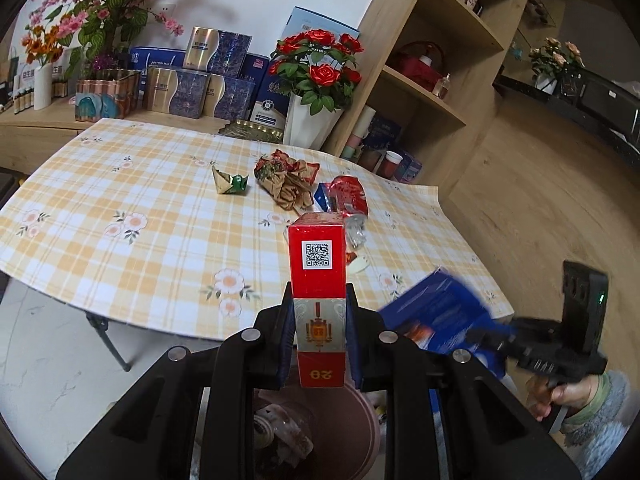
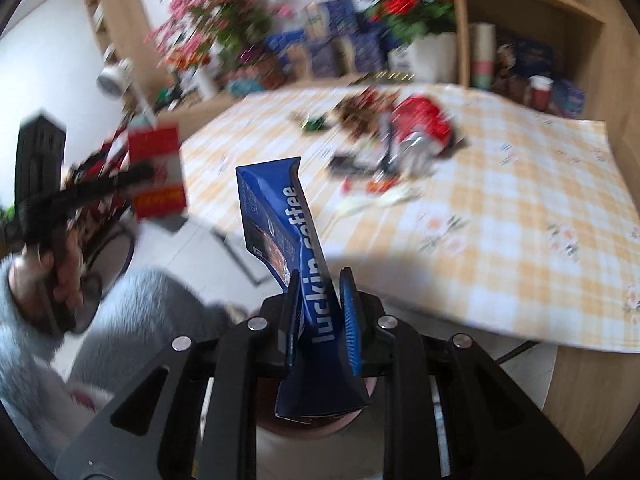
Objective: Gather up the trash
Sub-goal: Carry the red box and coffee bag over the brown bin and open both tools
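Pink bin (image 1: 360, 432) (below both grippers) holds crumpled trash (image 1: 280, 432).

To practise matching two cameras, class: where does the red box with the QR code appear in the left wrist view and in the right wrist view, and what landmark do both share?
Left wrist view: the red box stands centre, low, clamped in the left gripper.
Right wrist view: it appears blurred at the left edge, mid-height.
Shared landmark: the crushed red can on the checked tablecloth.
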A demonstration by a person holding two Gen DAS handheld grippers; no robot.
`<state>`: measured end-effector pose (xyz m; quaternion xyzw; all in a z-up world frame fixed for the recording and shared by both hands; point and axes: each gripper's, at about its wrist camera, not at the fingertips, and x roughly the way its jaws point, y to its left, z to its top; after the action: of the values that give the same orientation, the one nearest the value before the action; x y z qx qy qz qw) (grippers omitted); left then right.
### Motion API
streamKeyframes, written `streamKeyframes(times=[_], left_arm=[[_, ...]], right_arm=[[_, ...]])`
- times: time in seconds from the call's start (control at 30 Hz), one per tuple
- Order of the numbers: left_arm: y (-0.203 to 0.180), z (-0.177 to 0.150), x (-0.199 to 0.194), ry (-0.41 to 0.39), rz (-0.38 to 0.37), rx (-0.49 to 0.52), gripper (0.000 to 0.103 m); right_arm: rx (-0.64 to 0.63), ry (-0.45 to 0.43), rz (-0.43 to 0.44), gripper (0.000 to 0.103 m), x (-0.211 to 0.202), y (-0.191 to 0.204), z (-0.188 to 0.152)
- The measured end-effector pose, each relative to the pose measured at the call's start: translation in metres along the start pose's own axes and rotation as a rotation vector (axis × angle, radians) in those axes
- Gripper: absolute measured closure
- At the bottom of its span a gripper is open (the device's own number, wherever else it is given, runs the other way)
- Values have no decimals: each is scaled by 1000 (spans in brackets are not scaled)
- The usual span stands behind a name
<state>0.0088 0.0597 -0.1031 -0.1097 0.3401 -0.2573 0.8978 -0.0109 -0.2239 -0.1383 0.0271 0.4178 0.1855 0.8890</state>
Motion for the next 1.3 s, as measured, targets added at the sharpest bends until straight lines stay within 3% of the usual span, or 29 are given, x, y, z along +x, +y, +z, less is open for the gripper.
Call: streamKeyframes(times=[0.17,0.37,0.57,0.7,0.73,0.8,0.93,1.0,1.17,1.3], left_arm=[[6,-12,-8,-10,-5,-64,81],[10,-28,-12,9,11,-95,81],[17,-37,-16,7,37,-107,81],[16,-42,-12,21,39,-92,81],[16,-43,-11,27,36,-88,81],[14,-45,-8,37,30,-81,81],[12,-48,-1,55,21,-64,81],[9,-50,3,64,17,-46,81],[-8,-59,20,88,-5,75,81],[-24,-71,42,127,-5,200,81]], right_arm=[[-1,133,46,81,48,16,-29],[117,271,47,81,126,8,-61],[267,343,10,81,169,-3,-90],[241,349,-44,74,179,-5,-94],[243,348,-55,69,179,-6,-94],[277,335,-40,45,178,-12,-94],[282,307,-35,25,166,-16,-90],[279,268,-42,10,153,-19,-85],[168,116,-141,6,115,-15,-68],[75,-16,-282,6,83,-15,-61]])
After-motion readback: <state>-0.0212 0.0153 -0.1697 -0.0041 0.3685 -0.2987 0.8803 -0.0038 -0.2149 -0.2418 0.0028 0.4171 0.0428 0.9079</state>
